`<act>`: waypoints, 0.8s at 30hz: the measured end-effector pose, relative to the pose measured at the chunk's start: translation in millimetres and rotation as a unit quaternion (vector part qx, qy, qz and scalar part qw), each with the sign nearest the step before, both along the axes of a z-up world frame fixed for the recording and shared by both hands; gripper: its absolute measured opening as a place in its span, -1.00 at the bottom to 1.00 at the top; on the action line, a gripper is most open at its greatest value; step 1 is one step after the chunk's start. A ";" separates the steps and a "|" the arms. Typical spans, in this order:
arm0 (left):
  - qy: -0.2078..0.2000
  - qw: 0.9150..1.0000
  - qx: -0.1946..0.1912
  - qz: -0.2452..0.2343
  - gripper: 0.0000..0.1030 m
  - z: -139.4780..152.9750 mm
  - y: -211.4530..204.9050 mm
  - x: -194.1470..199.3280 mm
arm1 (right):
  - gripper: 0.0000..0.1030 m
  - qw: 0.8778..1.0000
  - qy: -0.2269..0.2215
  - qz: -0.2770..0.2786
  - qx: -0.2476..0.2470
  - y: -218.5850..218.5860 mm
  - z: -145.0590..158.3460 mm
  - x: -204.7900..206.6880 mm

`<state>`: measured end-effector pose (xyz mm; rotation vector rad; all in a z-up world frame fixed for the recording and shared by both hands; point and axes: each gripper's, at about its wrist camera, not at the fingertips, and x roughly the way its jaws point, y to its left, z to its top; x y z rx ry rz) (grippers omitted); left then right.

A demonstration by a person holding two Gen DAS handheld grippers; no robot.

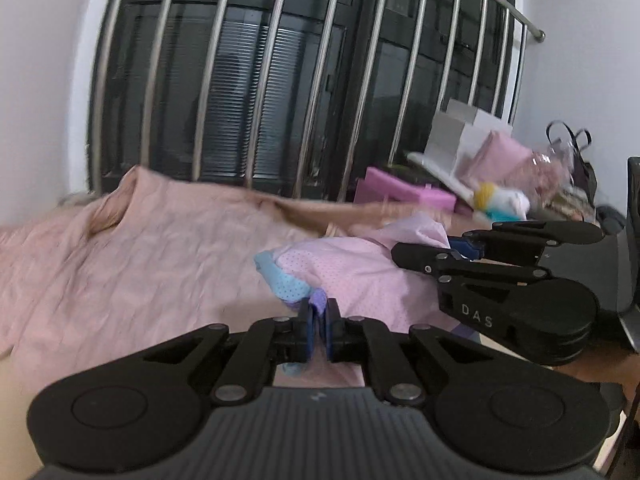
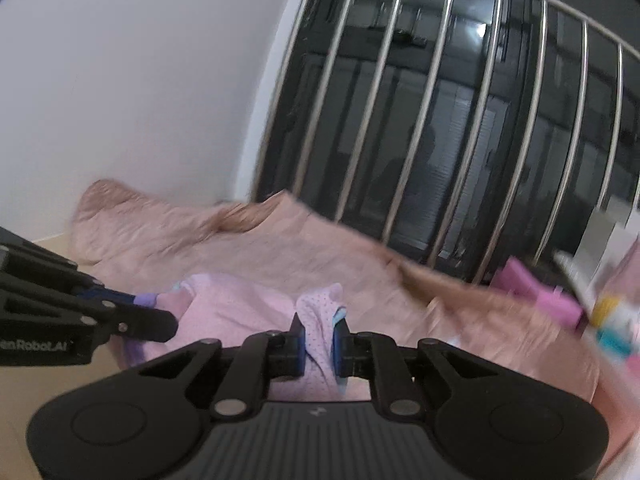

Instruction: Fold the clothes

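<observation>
Both tools point(image 1: 319, 322) point(image 2: 319, 340) clamped on garment point(image 1: 352, 272) edges

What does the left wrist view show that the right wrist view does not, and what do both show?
Only the left wrist view shows the black handbag and the right gripper from the side. Only the right wrist view shows the left gripper from the side, pinching a purple edge. Both show the pink dotted garment, held in both jaws, the pink bedcover and the barred window.

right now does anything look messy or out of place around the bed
Yes. The pink sheet is rumpled, and boxes and bags sit jumbled at the far right. The pink garment is bunched, but both claws, left claw and right claw, grip it.
</observation>
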<state>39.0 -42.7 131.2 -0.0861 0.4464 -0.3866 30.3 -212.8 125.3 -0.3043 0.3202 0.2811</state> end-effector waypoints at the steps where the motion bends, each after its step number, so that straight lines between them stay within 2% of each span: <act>1: -0.001 1.000 -0.005 -0.002 -0.91 5.8 -1.7 14.0 | -0.77 1.000 -0.004 -0.004 -0.003 -2.4 8.0 13.6; 5: 0.000 1.000 -0.006 -0.003 -0.91 15.9 -9.7 75.4 | -0.77 1.000 -0.014 -0.013 -0.005 -11.6 34.1 71.5; 9: 0.016 1.000 0.007 0.011 -0.91 8.9 -17.3 146.3 | -0.77 1.000 0.012 -0.007 0.011 -20.0 32.9 151.6; 14: 0.067 0.997 0.014 0.019 -0.91 -31.5 -27.4 230.3 | -0.77 0.997 0.078 -0.007 0.020 -23.5 -10.1 256.6; 18: 0.118 0.992 0.043 0.022 -0.88 -84.0 -34.1 267.0 | -0.77 0.989 0.148 -0.015 0.017 -28.2 -59.3 298.0; 19: 0.130 0.990 0.048 0.023 -0.69 -96.3 -33.2 270.4 | -0.75 0.986 0.166 -0.017 0.016 -29.4 -71.6 307.7; 20: 0.127 0.990 0.040 0.034 -0.31 -102.9 -27.8 268.3 | -0.68 0.983 0.183 -0.019 0.015 -30.6 -84.0 317.4; 21: 0.120 0.992 0.022 0.042 -0.15 -105.1 -18.5 263.4 | -0.54 0.979 0.200 -0.021 0.015 -31.8 -96.4 327.1; 22: 0.117 0.992 0.001 0.045 -0.07 -105.1 -9.0 258.2 | -0.48 0.980 0.195 -0.024 0.022 -35.9 -99.7 324.2; 24: 0.121 0.991 -0.034 0.042 -0.07 -103.1 7.6 249.5 | -0.07 0.984 0.165 -0.041 0.046 -46.3 -93.2 302.5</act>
